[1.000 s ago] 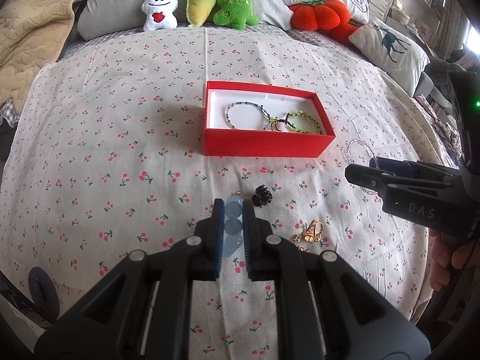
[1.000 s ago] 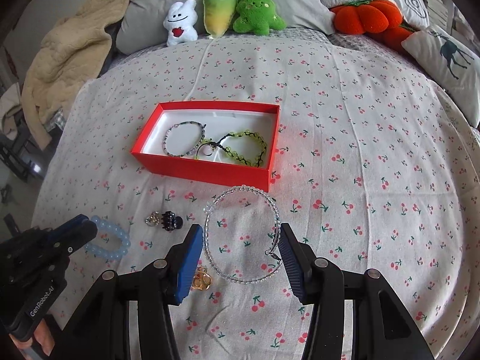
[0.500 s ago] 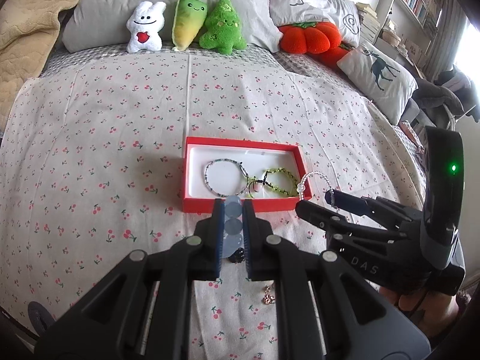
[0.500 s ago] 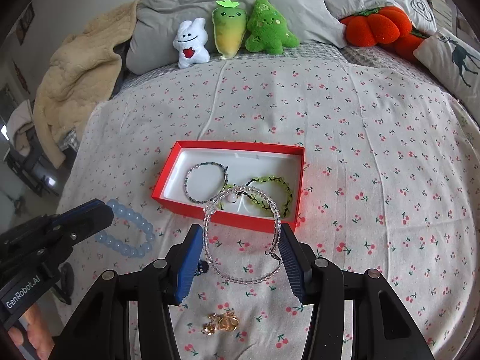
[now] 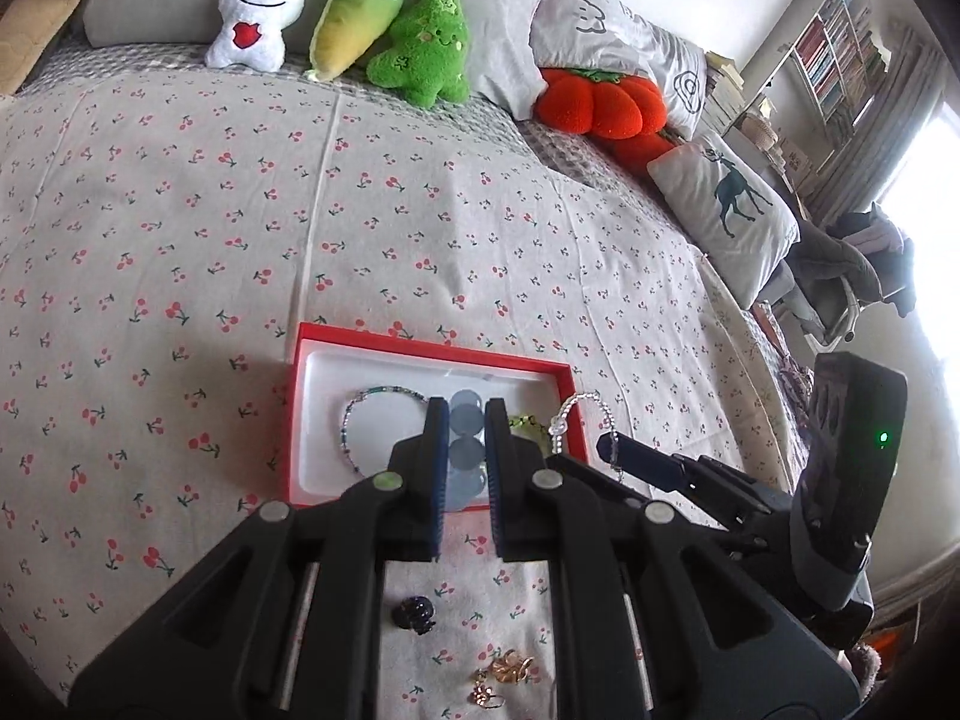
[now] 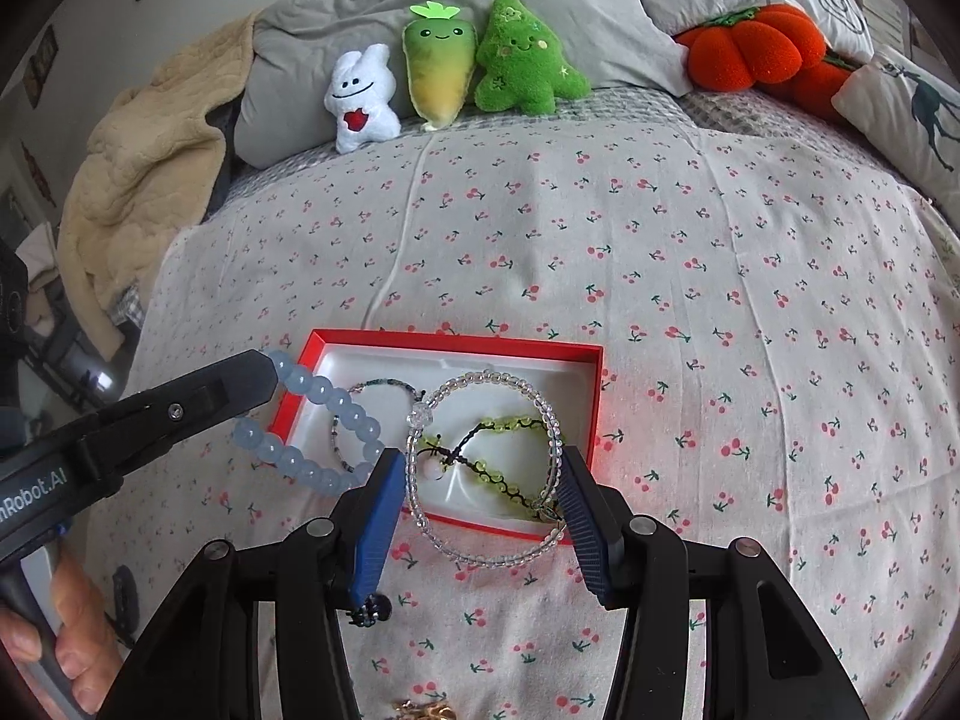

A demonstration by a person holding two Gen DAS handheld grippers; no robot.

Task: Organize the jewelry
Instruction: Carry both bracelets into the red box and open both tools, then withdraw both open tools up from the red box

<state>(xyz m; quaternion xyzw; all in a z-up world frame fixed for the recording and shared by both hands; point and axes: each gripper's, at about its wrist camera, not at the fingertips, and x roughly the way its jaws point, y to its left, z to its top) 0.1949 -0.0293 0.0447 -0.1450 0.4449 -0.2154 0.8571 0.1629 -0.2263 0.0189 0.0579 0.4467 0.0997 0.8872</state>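
The left hand-held gripper (image 5: 467,438) is clamped on a blue bead bracelet (image 6: 312,426), its jaws nearly together around the beads. In the right wrist view the bracelet hangs from the gripper tip over the near left corner of the red box (image 6: 591,414). The right hand-held gripper (image 6: 480,501) grips a clear bead bracelet (image 6: 543,399); its jaws stand wide, pressing on opposite sides of the loop. The loop spans the near right part of the box, partly over the near wall.

Inside the white-lined box lie a thin dark bead bracelet (image 6: 384,385) at the left and a green and black cord bracelet (image 6: 510,423) at the right.

The box sits on a bed (image 6: 660,240) covered in a cherry-print sheet. On the sheet, nearer than the box, lie a small black hair clip (image 5: 415,613) and a gold jewelry piece (image 5: 507,669).

At the far end of the bed, three plush toys lean on a grey pillow (image 6: 336,54): a white plush (image 6: 360,99), a radish plush (image 6: 438,69) and a green tree plush (image 6: 522,60). An orange pumpkin cushion (image 6: 750,48) lies to the far right.
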